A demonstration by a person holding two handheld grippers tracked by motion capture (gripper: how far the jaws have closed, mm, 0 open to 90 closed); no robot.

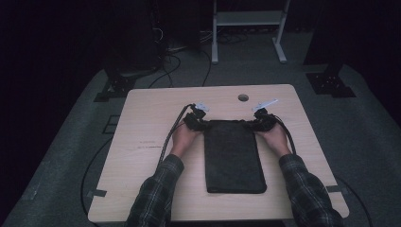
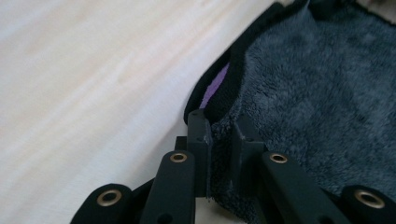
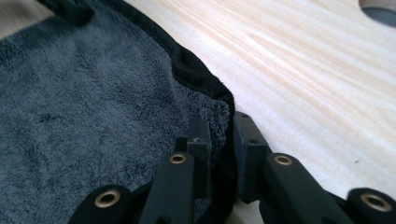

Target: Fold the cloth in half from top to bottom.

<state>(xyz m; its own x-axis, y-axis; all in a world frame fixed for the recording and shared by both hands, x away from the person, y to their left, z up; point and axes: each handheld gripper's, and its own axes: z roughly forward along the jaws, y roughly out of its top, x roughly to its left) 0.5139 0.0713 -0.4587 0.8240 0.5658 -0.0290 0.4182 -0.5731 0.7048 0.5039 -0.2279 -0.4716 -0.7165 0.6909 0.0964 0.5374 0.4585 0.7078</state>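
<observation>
Dark grey towel (image 1: 234,156): folded into a long rectangle, lying flat mid-surface, far end between both hands. Plush terry pile, black bound hem, purple tag at one corner. Judged light, limp and non-slip; best held at the hemmed corners. Left gripper (image 2: 219,140) is clamped on the far left corner, right gripper (image 3: 219,140) on the far right. Pale wood-grain surface (image 1: 146,118), smooth, with round cable hole (image 1: 243,98).

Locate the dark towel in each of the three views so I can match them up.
High view: towel lies lengthwise at the table's centre, far corners pinched.
Left gripper view: right side, corner between the left tool jaws.
Right gripper view: left side, corner in the right tool.
Shared landmark: the towel's black hem.
</observation>
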